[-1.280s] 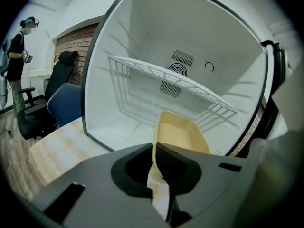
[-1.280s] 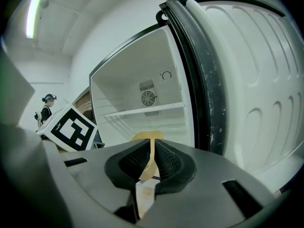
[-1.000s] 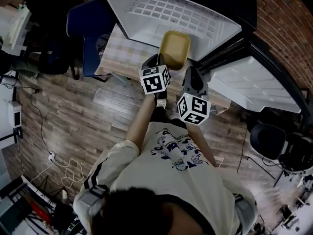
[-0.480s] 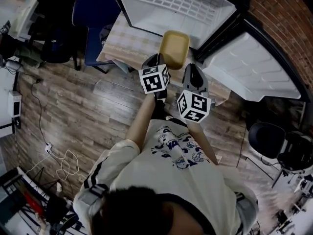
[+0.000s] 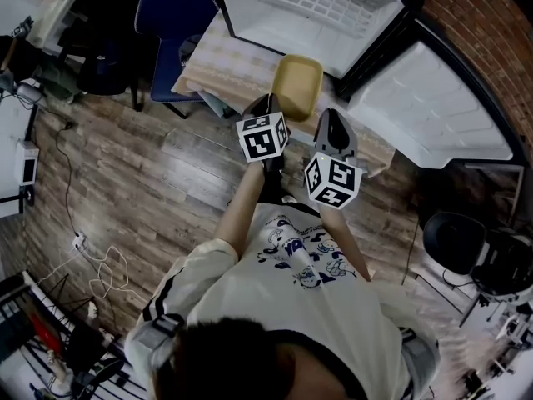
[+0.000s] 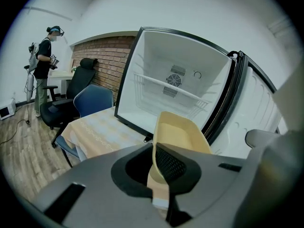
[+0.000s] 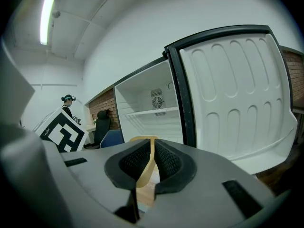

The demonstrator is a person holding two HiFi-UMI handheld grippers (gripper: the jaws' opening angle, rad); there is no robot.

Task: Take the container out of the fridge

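A yellow plastic container (image 5: 298, 85) hangs in the air between both grippers, outside the open fridge (image 5: 316, 7). My left gripper (image 5: 272, 109) is shut on its near left rim, and in the left gripper view the container (image 6: 180, 133) rises from between the jaws. My right gripper (image 5: 329, 122) is shut on the near right rim; the right gripper view shows the container's thin yellow edge (image 7: 145, 167) pinched between the ribbed pads (image 7: 167, 161). The fridge's white inside with its wire shelf (image 6: 171, 87) is bare.
The fridge door (image 5: 429, 111) stands wide open to the right. A table with a pale checked cloth (image 5: 225, 69) is under the container, with a blue chair (image 5: 171, 23) at its left. A black office chair (image 5: 454, 240) stands right. Another person (image 6: 43, 65) stands far off.
Both grippers and the container have drawn back a little from the fridge, which now sits higher in the head view. The grip on the container is unchanged.
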